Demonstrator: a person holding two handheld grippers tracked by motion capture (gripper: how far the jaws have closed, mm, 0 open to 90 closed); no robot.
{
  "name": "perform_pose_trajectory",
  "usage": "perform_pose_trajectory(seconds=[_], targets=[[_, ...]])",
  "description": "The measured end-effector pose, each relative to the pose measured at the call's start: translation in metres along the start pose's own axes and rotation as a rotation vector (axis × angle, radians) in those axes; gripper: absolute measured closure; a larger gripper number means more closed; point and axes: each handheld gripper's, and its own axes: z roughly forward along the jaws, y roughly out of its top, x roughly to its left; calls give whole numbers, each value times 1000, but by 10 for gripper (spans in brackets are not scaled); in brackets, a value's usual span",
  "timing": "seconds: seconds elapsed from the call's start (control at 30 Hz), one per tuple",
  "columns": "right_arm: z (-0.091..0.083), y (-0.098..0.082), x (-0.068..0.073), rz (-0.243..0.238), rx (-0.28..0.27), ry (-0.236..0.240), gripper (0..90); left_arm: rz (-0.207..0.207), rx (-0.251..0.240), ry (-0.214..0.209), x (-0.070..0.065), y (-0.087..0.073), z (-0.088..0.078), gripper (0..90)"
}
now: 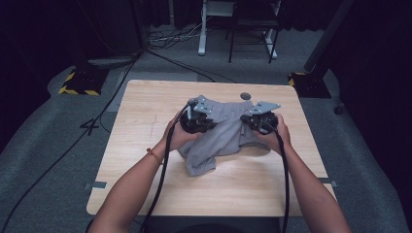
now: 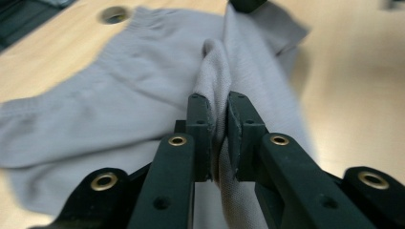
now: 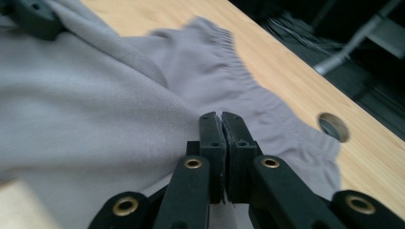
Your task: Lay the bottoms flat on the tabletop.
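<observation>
Dark-curtained lab, cabled floor (image 1: pixel 160 41)

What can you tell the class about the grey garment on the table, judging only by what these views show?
The grey garment is soft knit cloth, apparently shorts, with a gathered elastic waistband toward the far edge. It lies crumpled on the wooden table, one end trailing toward the person. The left gripper is shut on a bunched fold, and the right gripper pinches cloth too, so the fabric is partly raised between them.

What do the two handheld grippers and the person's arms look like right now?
Both the left gripper and the right gripper are black, each topped by a grey three-cornered plate and trailing a black cable. Their jaws are black with brass-coloured rivets. The forearms are unsleeved; a thin reddish bracelet circles the left wrist.
</observation>
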Motion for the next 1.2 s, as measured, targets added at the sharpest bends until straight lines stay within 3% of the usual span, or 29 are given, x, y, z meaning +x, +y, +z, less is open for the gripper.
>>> perform_pose_trajectory(seconds=[0.07, 0.1, 0.13, 0.2, 0.27, 0.3, 0.37, 0.4, 0.43, 0.47, 0.5, 0.53, 0.6, 0.63, 0.67, 0.73, 0.8, 0.83, 0.87, 0.97, 1.0, 1.07, 1.13, 1.2], targets=[[18, 3, -10, 28, 24, -52, 784, -28, 37, 36, 12, 1, 15, 764], [23, 4, -12, 44, 26, -56, 723, -49, 51, 55, 19, -1, 24, 743], [29, 3, -14, 68, 34, -61, 716, -75, 66, 75, 25, -4, 32, 724], [34, 2, -14, 57, 54, -84, 623, -123, 91, 118, 36, -11, 43, 632], [31, 0, -11, 82, 30, -56, 577, -139, 101, 134, 39, -15, 44, 515], [31, 0, -11, 82, 30, -56, 577, -158, 103, 138, 41, -18, 42, 515], [22, -2, 0, 73, -3, -2, 539, -176, 66, 124, 42, -24, 32, 423], [12, -4, 18, 34, -22, 91, 524, -181, 46, 120, 38, -29, 19, 306], [12, -4, 18, 34, -22, 91, 524, -181, 46, 120, 38, -29, 19, 284], [0, -5, 42, -19, -46, 191, 521, -158, 8, 65, 31, -38, 0, 283], [0, -5, 42, -19, -46, 191, 521, -158, 8, 65, 31, -38, 0, 278], [-10, -7, 68, -85, -61, 280, 529, -118, 2, 72, 21, -50, -15, 262], [-16, -9, 91, -133, -69, 353, 538, -96, -4, 54, 13, -63, -25, 260], [-16, -9, 91, -133, -69, 353, 538, -96, -4, 54, 13, -63, -25, 260], [-17, -10, 102, -144, -78, 403, 538, -81, 4, 73, 8, -70, -29, 260], [-15, -13, 121, -184, -70, 448, 537, -60, 17, 92, 2, -85, -35, 259], [-2, -15, 140, -237, -26, 493, 530, -80, 24, 92, 1, -95, -36, 266], [4, -15, 145, -249, -4, 490, 520, -99, 56, 94, 4, -106, -35, 271], [4, -15, 145, -249, -4, 490, 520, -99, 56, 94, 4, -106, -35, 275], [24, -16, 148, -255, 44, 495, 500, -154, 46, 106, 13, -119, -33, 287], [32, -17, 150, -287, 75, 468, 534, -173, 37, 110, 16, -121, -32, 295], [36, -18, 150, -293, 90, 454, 574, -192, 34, 145, 21, -125, -27, 301], [42, -24, 149, -258, 104, 459, 698, -181, 67, 169, 23, -127, -19, 318], [41, -24, 149, -249, 104, 463, 717, -183, 75, 167, 23, -128, -15, 319]])
